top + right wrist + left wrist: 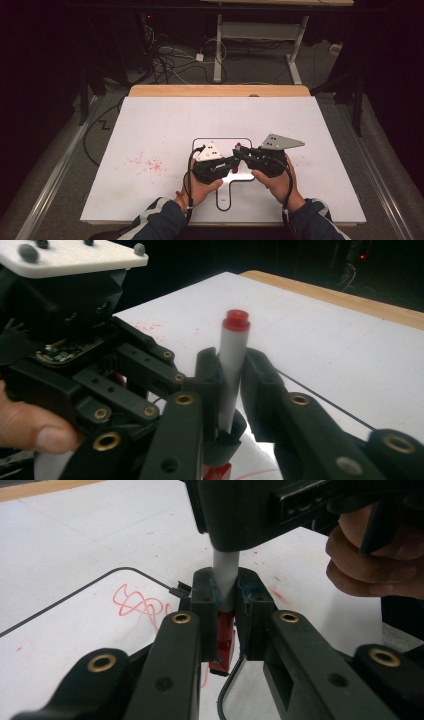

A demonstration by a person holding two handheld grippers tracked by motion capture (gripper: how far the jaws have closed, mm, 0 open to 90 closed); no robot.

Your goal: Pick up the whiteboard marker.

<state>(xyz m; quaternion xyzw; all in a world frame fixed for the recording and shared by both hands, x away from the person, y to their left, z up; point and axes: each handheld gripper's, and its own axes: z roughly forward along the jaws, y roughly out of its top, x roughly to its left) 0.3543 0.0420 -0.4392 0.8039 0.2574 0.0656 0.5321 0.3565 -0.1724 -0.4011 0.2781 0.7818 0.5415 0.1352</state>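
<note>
A: Start with the biggest thing. What's on the table (150, 130)?

B: A white sheet covers it, with a black outlined shape drawn near the person's edge. There are red specks at about 9 o'clock from the hands, and a red scribble (135, 602) inside the outline.

A: And the grippers?

B: In the high view they meet over the outline. The left gripper (216, 165) is at 9 o'clock of the meeting point, the right gripper (260, 157) at 3 o'clock. Between them they share one marker (232, 365), held off the table.

A: Who has which part?

B: In the left gripper view the jaws are clamped on the marker's red cap (222, 647), with the white barrel rising from them into the other gripper's body at 12 o'clock. In the right gripper view the jaws are pinched on the barrel around its middle, with its red end plug (235, 320) at 12 o'clock.

A: How will it handle?

B: Light and rigid, I'd judge. The smooth round plastic could twist or slide between flat pads. The cap is probably a snap fit, so it should need a straight pull along the barrel; a sideways tug could lever the barrel out of the grip.

A: Best place to hold?

B: Mid-barrel for one gripper and squarely across the cap for the other, much as they sit now.
</note>
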